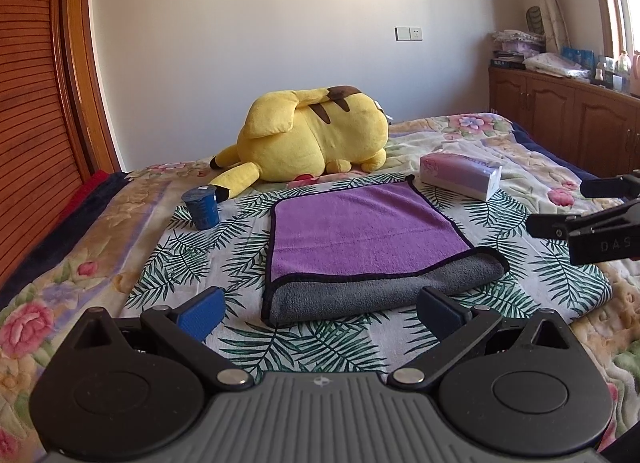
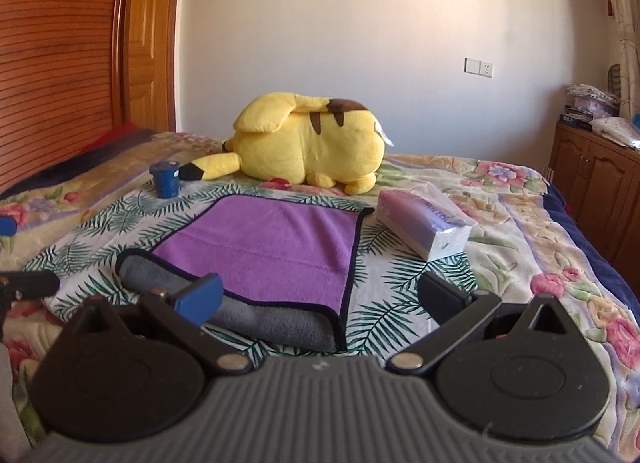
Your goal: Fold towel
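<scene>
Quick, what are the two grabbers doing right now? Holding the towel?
Left hand-held gripper: open, holding nothing, just short of the towel.
Right hand-held gripper: open, holding nothing, above the towel's near corner.

towel (image 1: 360, 231): fluffy cloth | plush toy (image 1: 312, 135): soft fabric | cupboard (image 1: 568, 111): glossy wood
</scene>
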